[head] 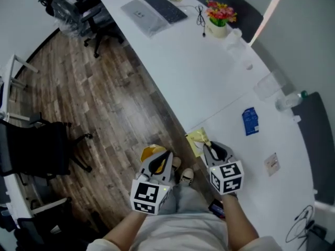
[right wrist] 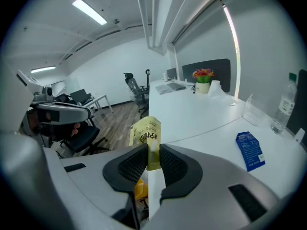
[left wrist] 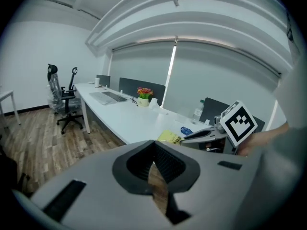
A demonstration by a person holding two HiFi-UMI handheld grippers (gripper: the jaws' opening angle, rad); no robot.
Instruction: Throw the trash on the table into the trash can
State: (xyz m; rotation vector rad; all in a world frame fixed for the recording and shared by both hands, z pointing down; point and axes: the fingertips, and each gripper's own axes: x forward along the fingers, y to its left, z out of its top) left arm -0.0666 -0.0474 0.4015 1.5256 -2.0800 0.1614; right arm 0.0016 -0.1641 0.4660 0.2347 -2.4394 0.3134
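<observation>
At the near edge of the white table (head: 199,77), we are clamping the right gripper (head: 209,148) on a yellow packet (head: 198,140). Its jaws are pressing on the packet's lower part while the rest is sticking up above the pads. The packet is sitting right over the table's rim, with the wooden floor (head: 94,103) just beside it. We are holding the left gripper (head: 163,156) off the table, above the floor, with its jaws together and nothing between them. A yellow object (head: 149,151) is lying under it, and we cannot tell what it is.

The floor to the left is lying open as far as a black chair (head: 36,145). More office chairs (head: 84,9) are standing at the table's far end. On the table, a blue packet (head: 250,121) is lying well apart from the held one, with bare tabletop between them.

The yellow packet is carrying dark characters, which we are finding too blurred to read. The blue packet's print is too small to read.

The right gripper view is showing the packet's printed face and the grip on it, which the head view is not. The left gripper view is showing the right gripper from the side, with the packet at its tips. Only the head view is showing the keyboard (head: 165,7) near the flower pot (head: 220,20) and a bottle (head: 290,100) lying on its side.
</observation>
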